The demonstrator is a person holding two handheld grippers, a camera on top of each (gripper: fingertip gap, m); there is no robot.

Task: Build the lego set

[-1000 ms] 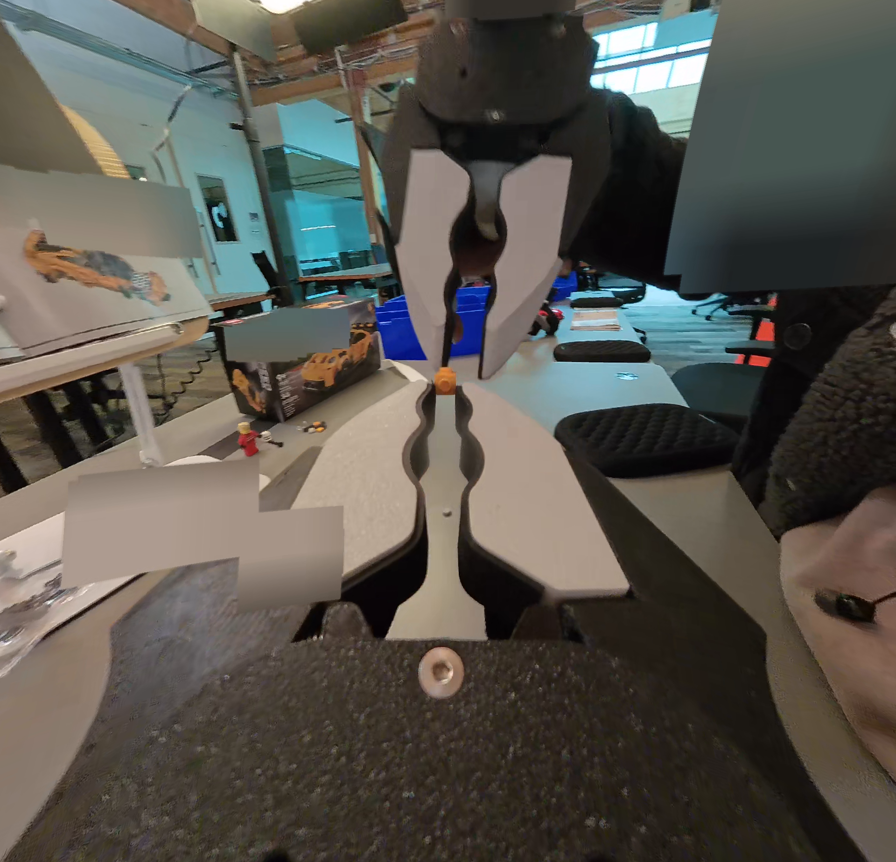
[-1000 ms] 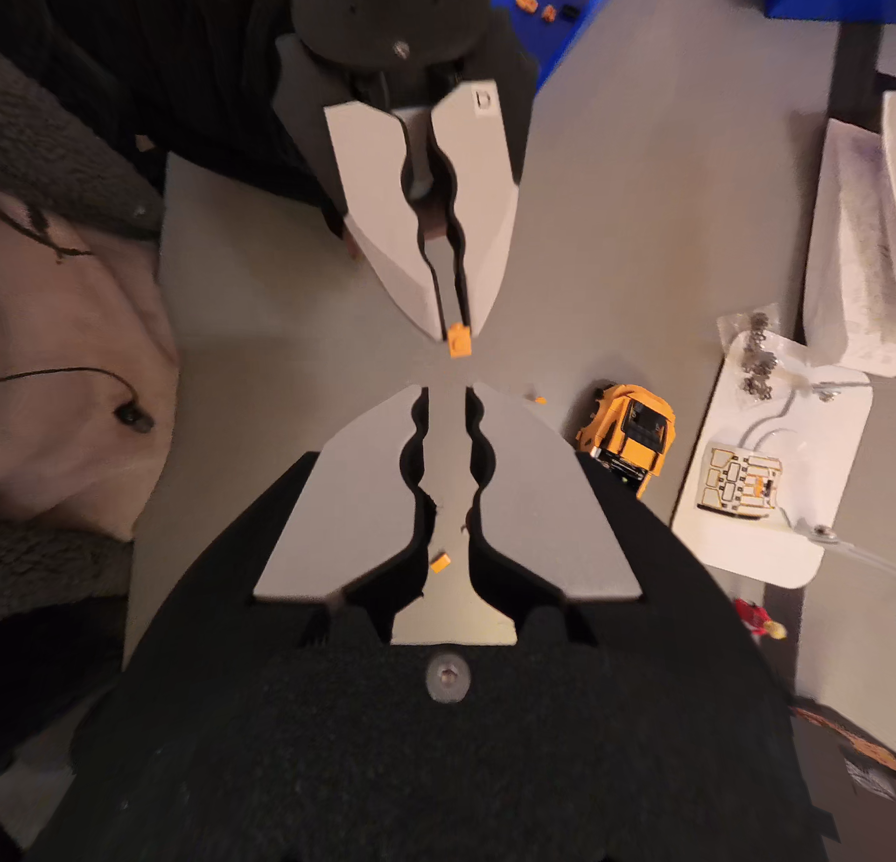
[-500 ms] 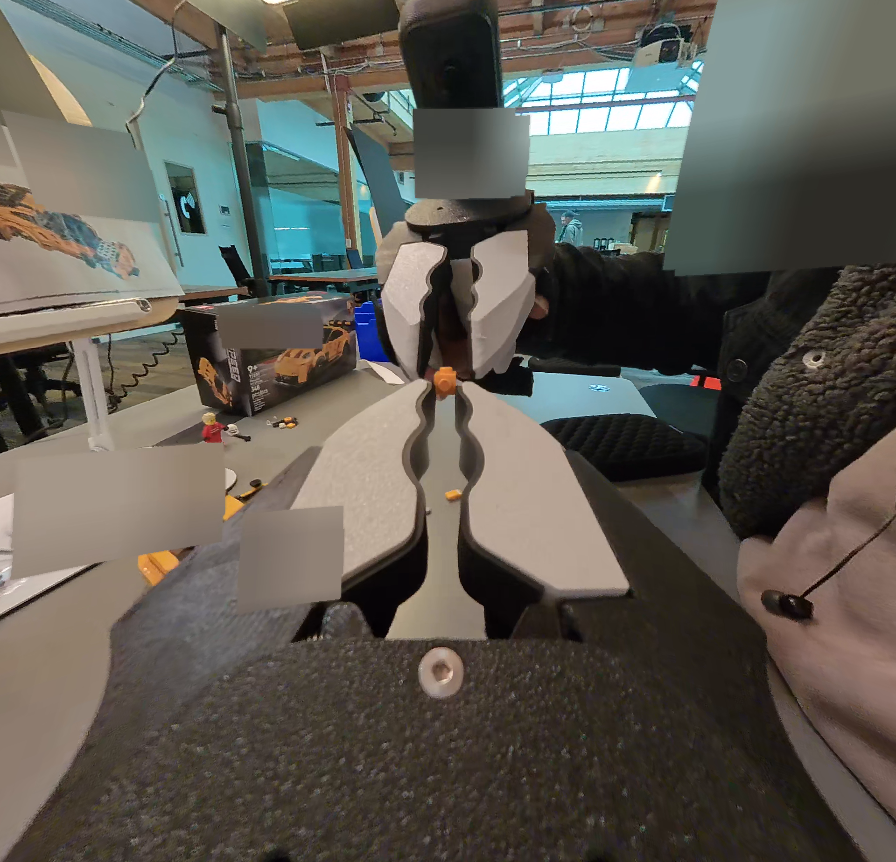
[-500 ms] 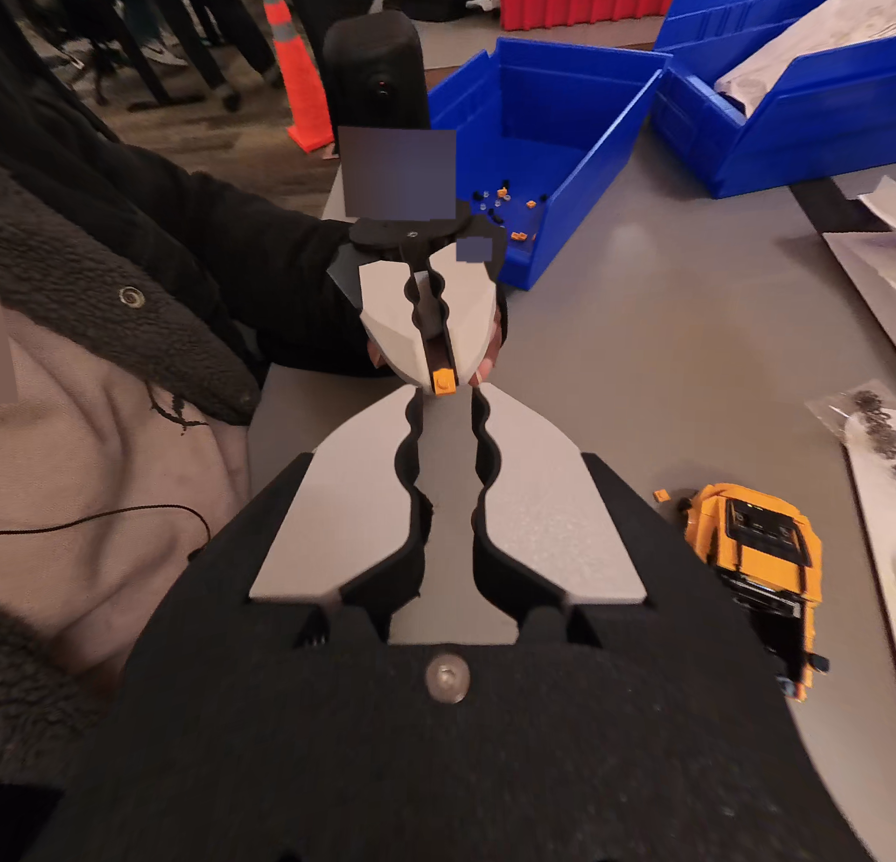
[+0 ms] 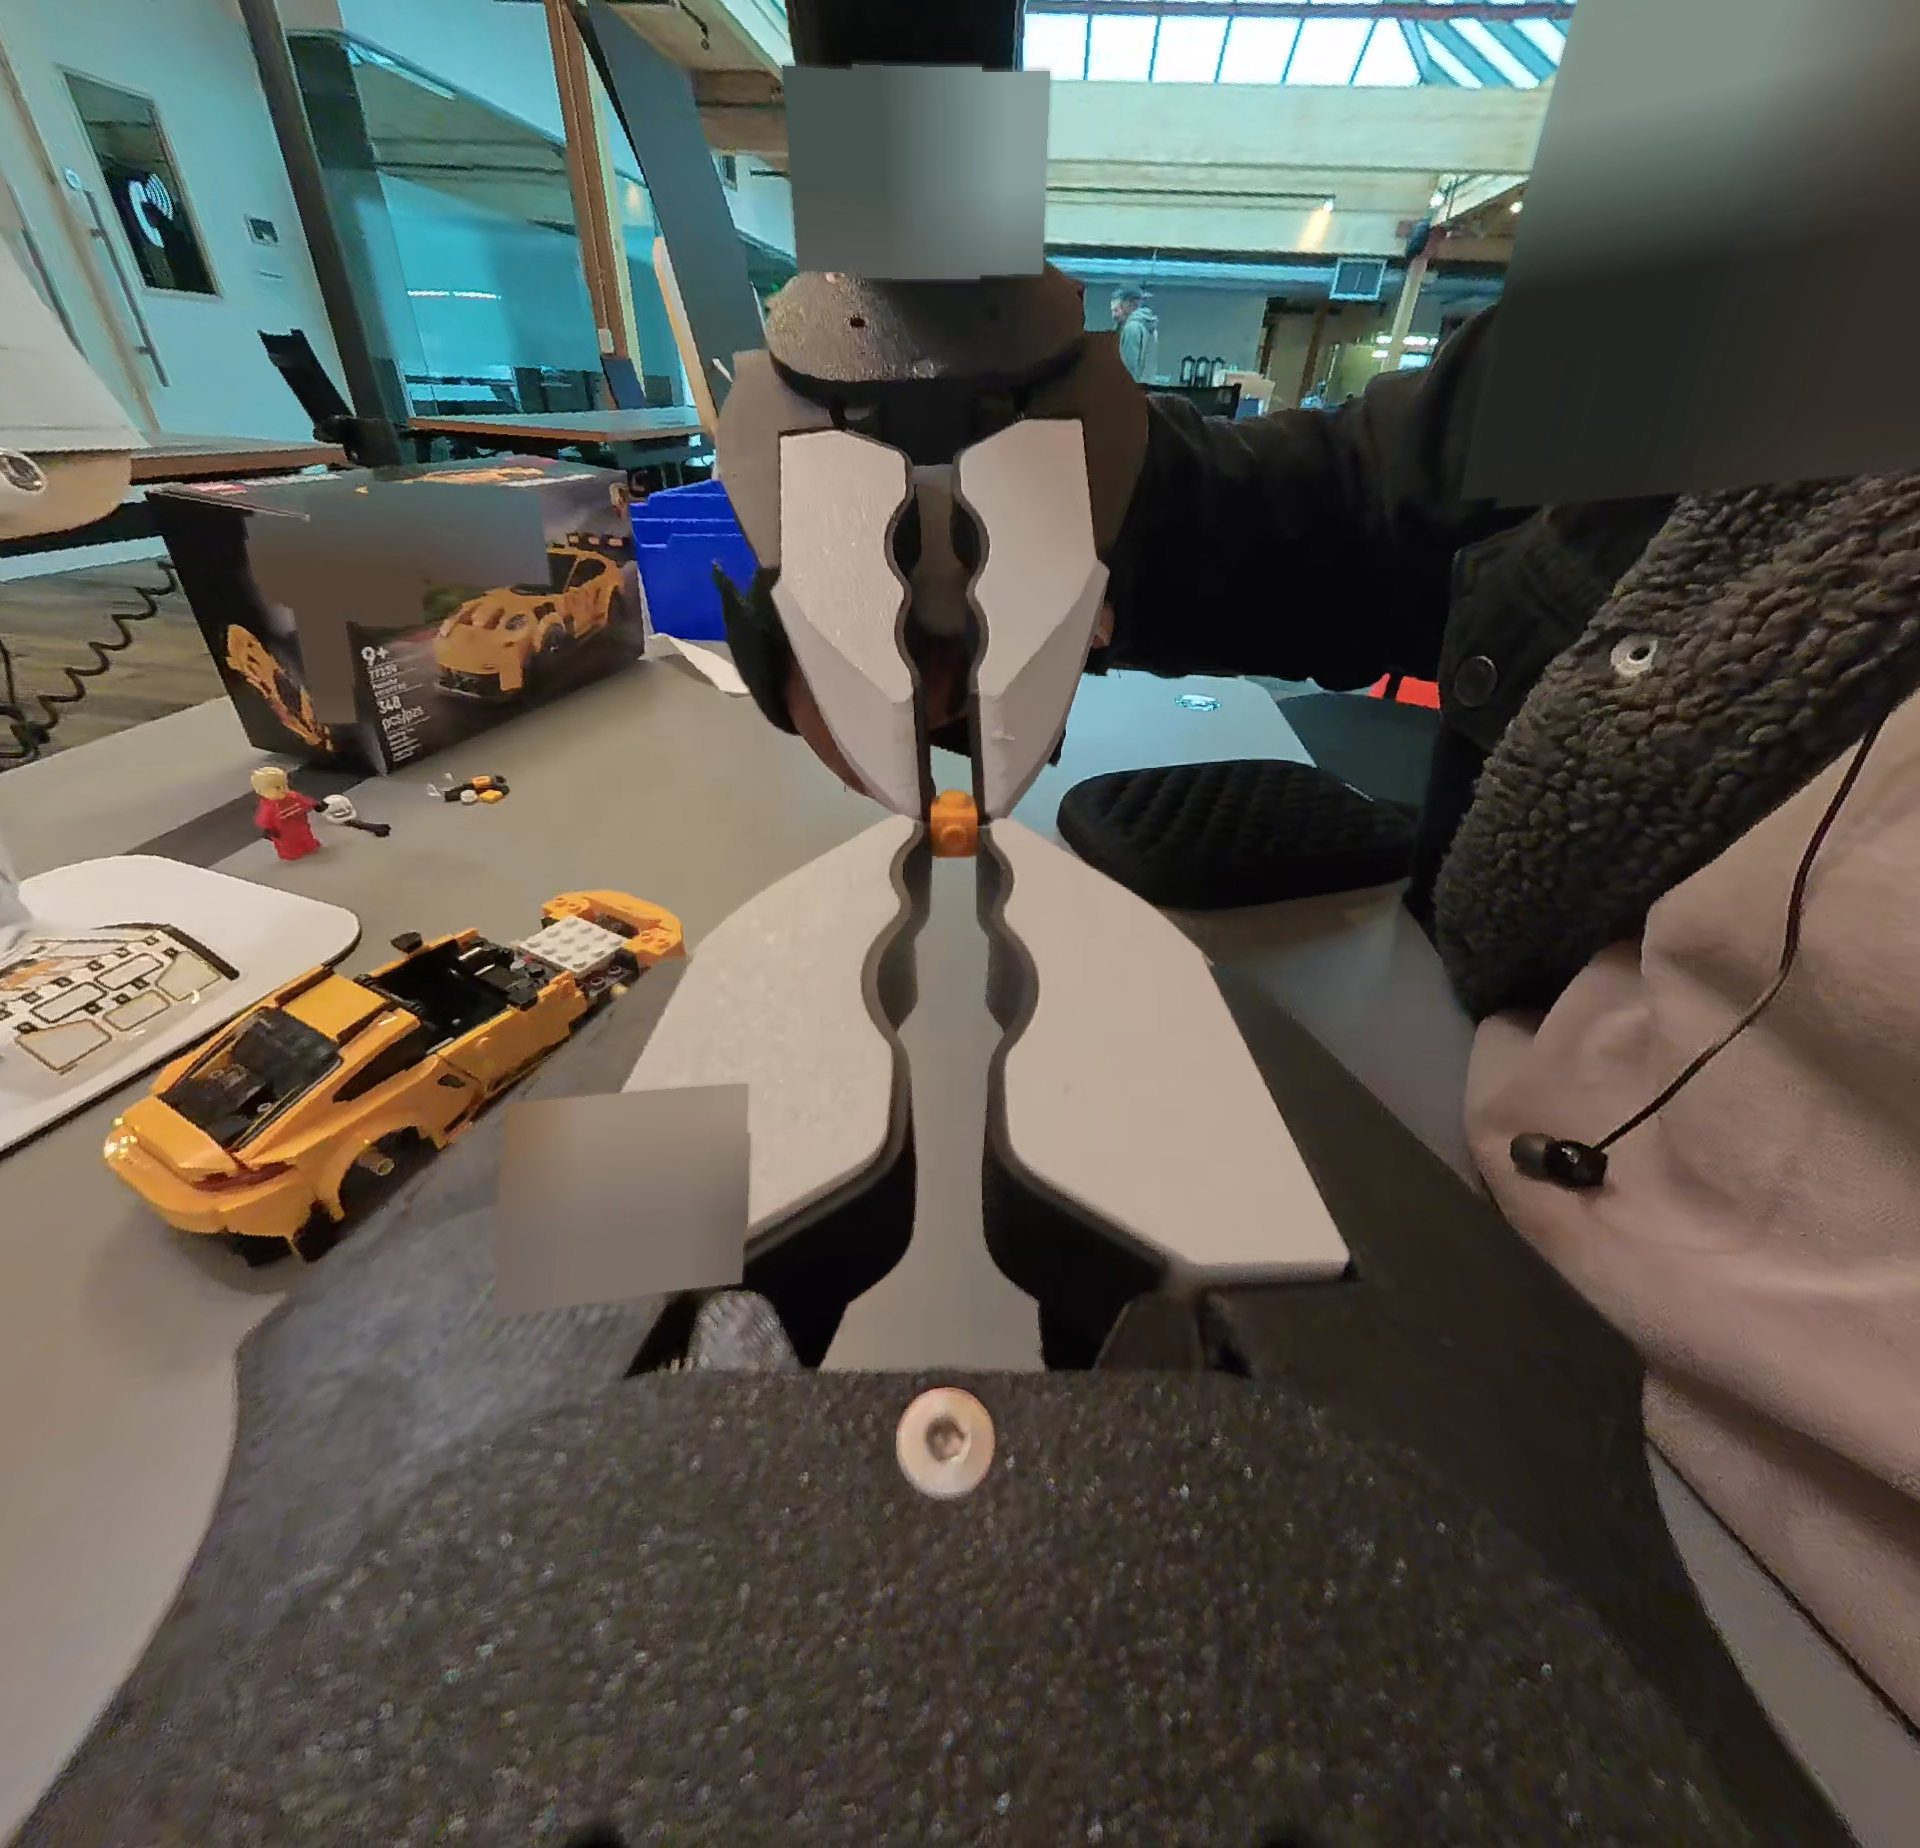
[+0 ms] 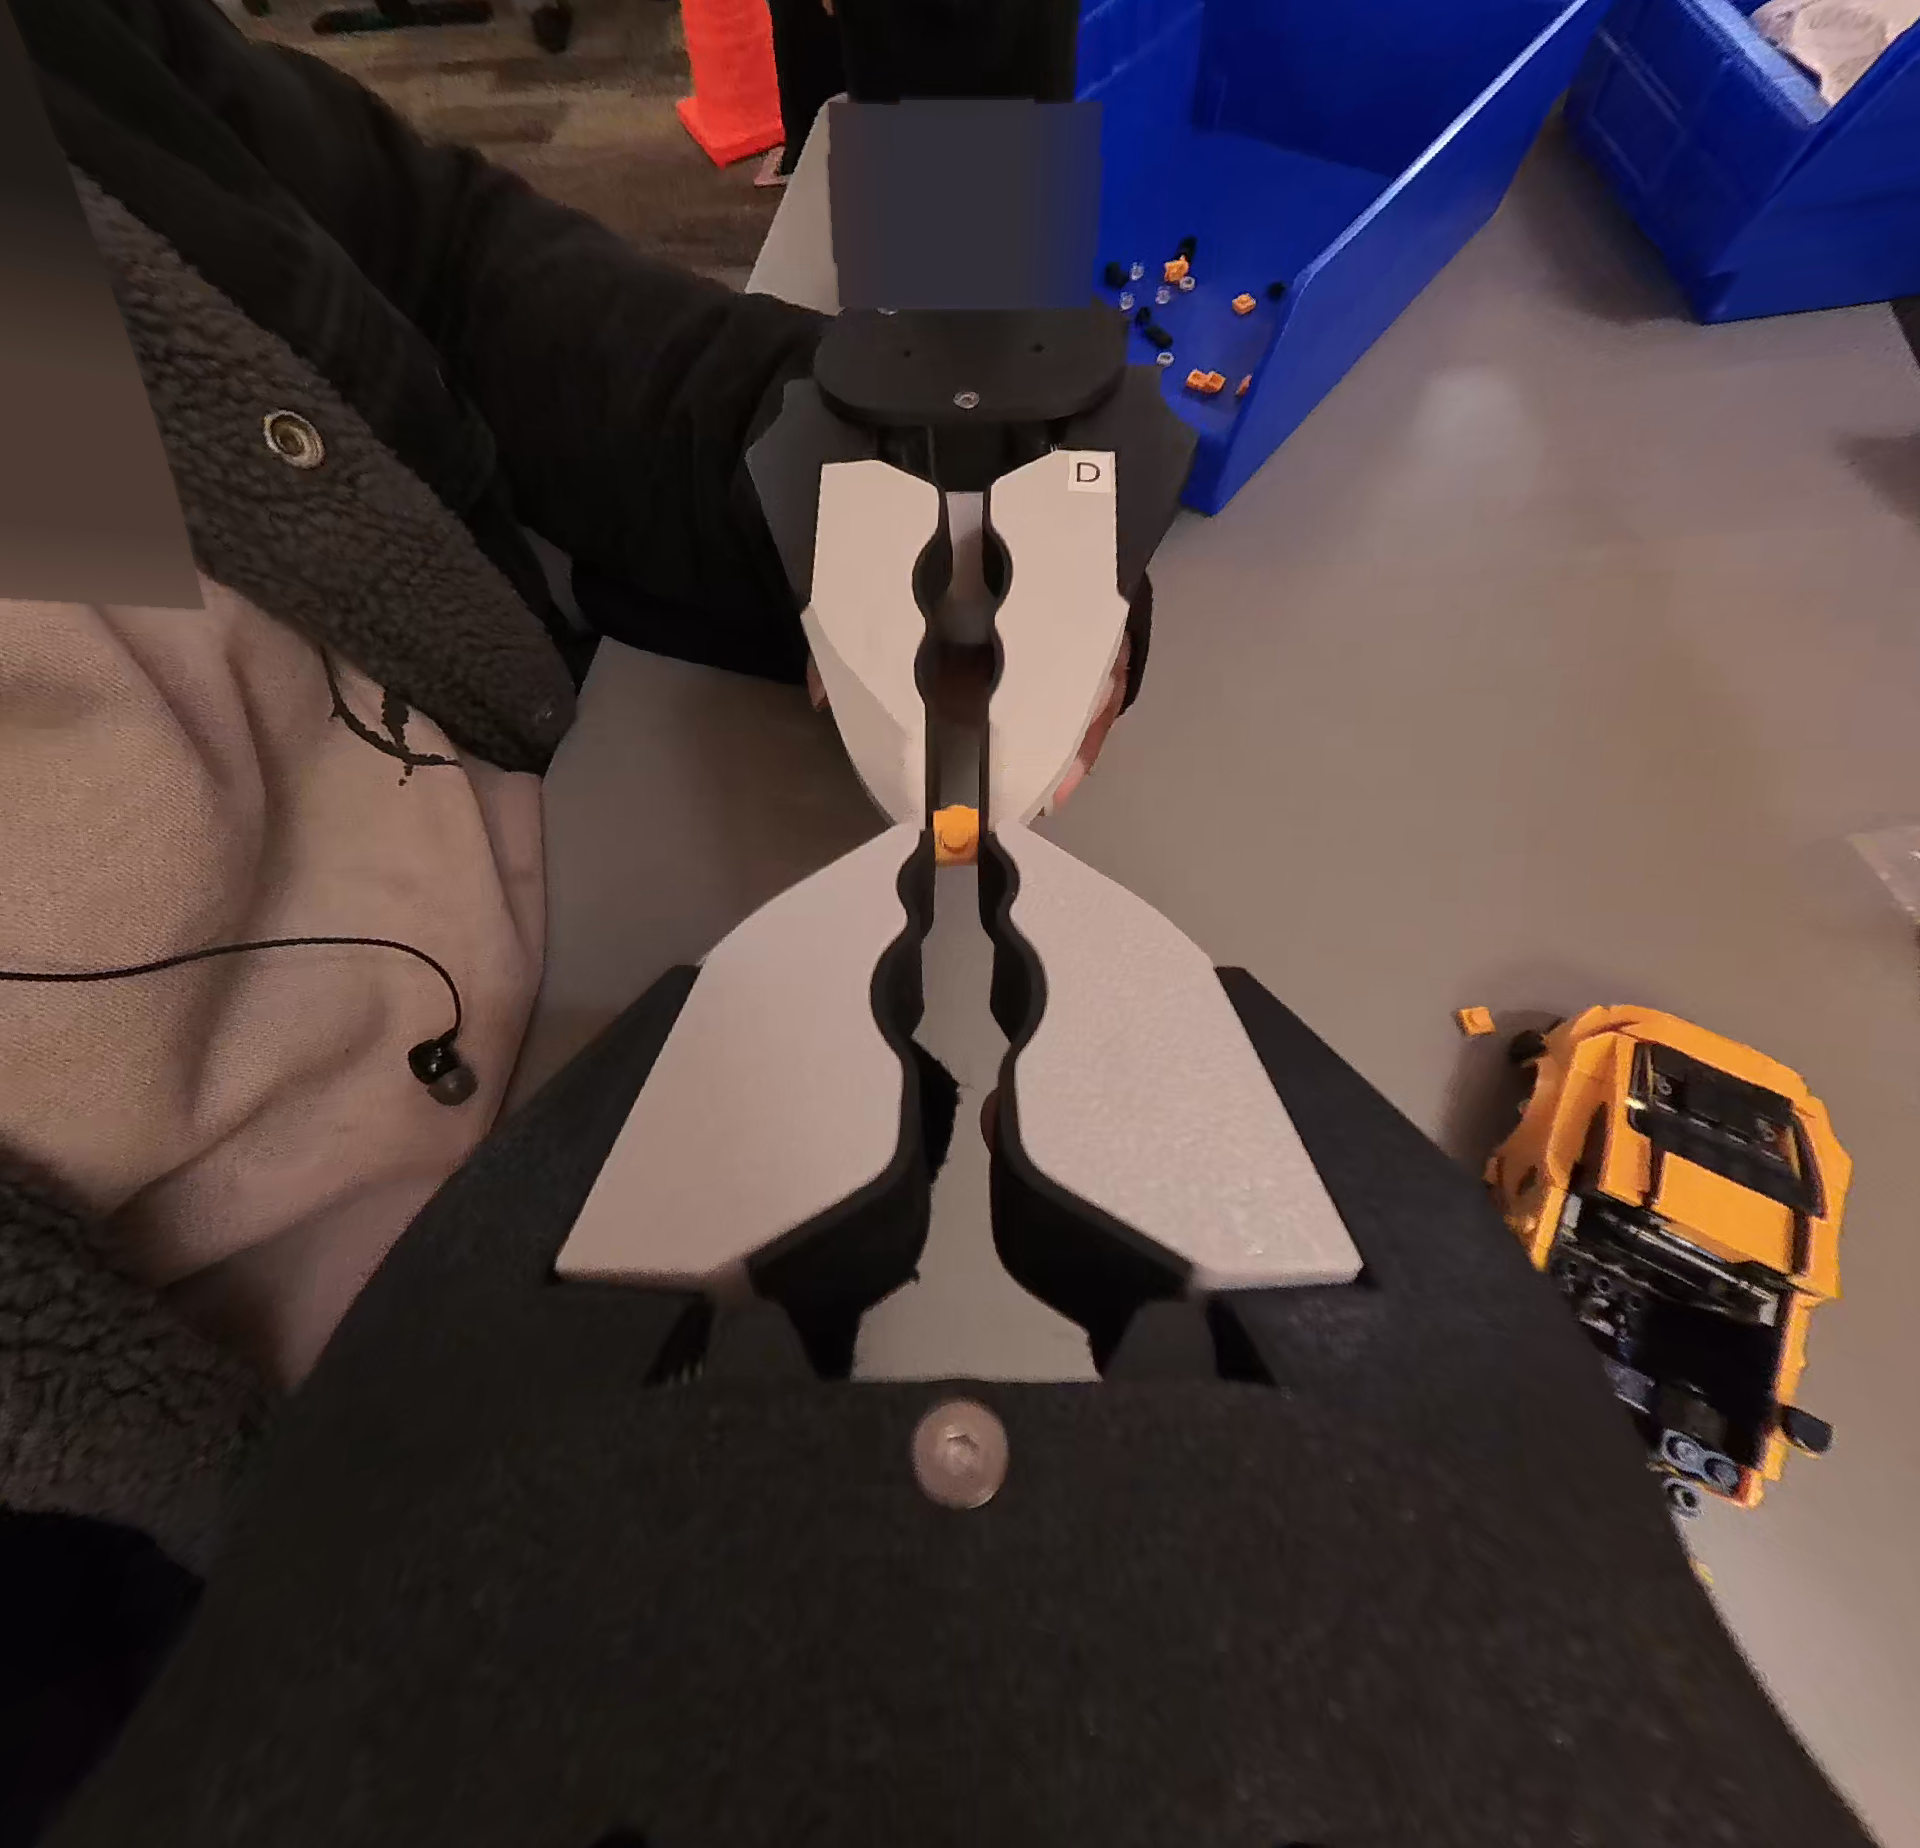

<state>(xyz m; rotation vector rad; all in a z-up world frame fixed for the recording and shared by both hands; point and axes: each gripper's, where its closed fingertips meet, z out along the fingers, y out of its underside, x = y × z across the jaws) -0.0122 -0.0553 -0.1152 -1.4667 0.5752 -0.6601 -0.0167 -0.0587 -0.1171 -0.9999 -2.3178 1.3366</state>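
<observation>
**Spotter:** What did you have nearest you at that point?

**Operator:** In the left wrist view, my left gripper (image 5: 951, 848) sat tip to tip with the right gripper (image 5: 948, 796), and the small orange brick (image 5: 953, 824) was pinched right where the four tips met. In the right wrist view the same orange brick (image 6: 955, 834) showed at the nose of my right gripper (image 6: 954, 853), with the left gripper (image 6: 954, 811) facing it.

**Spotter:** Who actually held it?

**Operator:** Both claws were drawn in narrow on it. I judged both were touching it, though I couldn't tell which carried the load.

**Spotter:** How did you expect it to handle?

**Operator:** Featherlight, hard, slick plastic. Easy to squirt out of a tip pinch, so I reckoned flat side faces were the place to hold, studs left free.

**Spotter:** And the pose?

**Operator:** Both grippers were raised above the grey table (image 5: 644, 790), pointing at each other, roughly level. The person's dark sleeve (image 5: 1278, 541) ran back behind the right one.

**Spotter:** Farther out?

**Operator:** To the left lay the part-built yellow car (image 5: 364, 1050) on the table, beside a white tray (image 5: 301, 915). Beyond that stood a red minifigure (image 5: 286, 811), then the set's box (image 5: 416, 614). In the right wrist view a blue bin (image 6: 1351, 240) with loose pieces sat at the far side.
</observation>
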